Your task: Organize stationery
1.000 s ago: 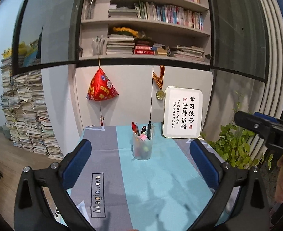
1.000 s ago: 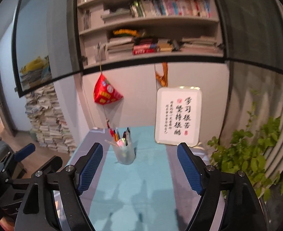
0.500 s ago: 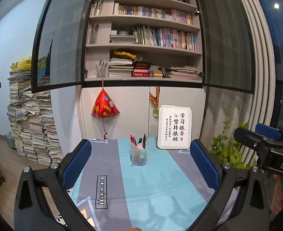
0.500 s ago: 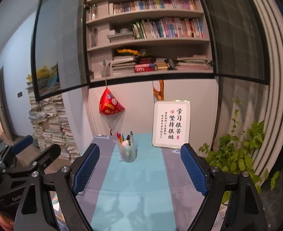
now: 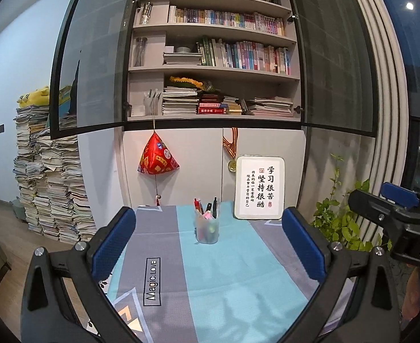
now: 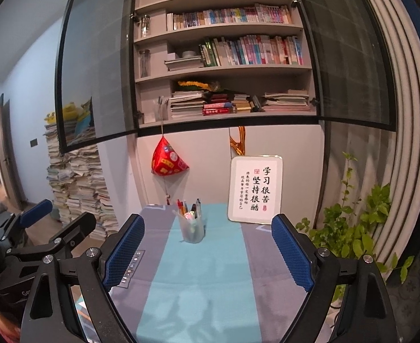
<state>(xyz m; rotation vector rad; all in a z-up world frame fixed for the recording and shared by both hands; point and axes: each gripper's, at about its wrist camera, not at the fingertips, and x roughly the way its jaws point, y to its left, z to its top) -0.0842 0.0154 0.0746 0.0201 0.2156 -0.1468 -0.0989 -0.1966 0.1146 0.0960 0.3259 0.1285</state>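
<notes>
The pens (image 5: 207,207) stand upright in a clear cup (image 5: 207,230) on the teal stripe of the cloth (image 5: 224,274), toward the far edge of the worktop and just left of a framed sign (image 5: 259,187) that leans against the cabinet at the far right. No pen, pencil or other loose item shows on the cloth between the cup and the near edge, so the sorting looks done, or nearly so, as far as these views reach.

Both tools are held back over the near edge, pointing at the cup and well apart from it. The left gripper (image 5: 208,245) has its fingers (image 5: 114,244) spread wide with nothing between them but the view of the cloth. The right gripper (image 6: 207,253) is likewise empty, its fingers (image 6: 293,253) wide apart and nothing touching the pads; the cup sits between them only by line of sight.

The step in hand reads as a pause after a placing, with both hands clear of the work. If anything remains to be tidied, it lies outside these frames, perhaps at the near edge under the tools, and the next move would call for lowering and turning one gripper to find it. Otherwise nothing more is needed than keeping clear of the cup, which is light and top-heavy with pens and would tip at a nudge.
</notes>
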